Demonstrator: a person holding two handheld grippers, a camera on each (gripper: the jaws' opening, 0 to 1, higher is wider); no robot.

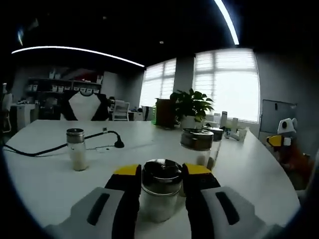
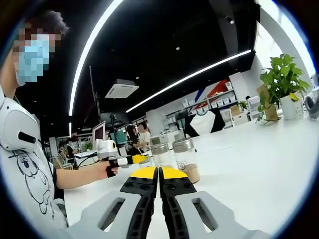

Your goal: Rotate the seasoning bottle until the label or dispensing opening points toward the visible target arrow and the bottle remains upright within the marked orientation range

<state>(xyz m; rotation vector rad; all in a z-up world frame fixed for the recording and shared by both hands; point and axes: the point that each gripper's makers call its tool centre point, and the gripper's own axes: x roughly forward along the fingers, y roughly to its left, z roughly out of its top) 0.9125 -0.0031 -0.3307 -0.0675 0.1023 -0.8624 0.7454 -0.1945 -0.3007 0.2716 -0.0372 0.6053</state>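
On the worktop my left gripper has its jaws clamped on the upright bottle, right gripper jaws together and idle; no arrow visible, so next I'd twist slowly, keeping it vertical.

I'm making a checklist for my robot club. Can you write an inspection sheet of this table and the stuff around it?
Surface: white table, large and curved.
Job's things: seasoning bottle upright between the left gripper jaws; no target arrow seen.
Clutter: second bottle standing apart; two more bottles behind.
Grippers: left gripper closed around the bottle; right gripper shut, holding nothing.
Cables: black cable trailing across the table.
Surroundings: potted plant, bright windows, shelves, a person's hand holding the left gripper.
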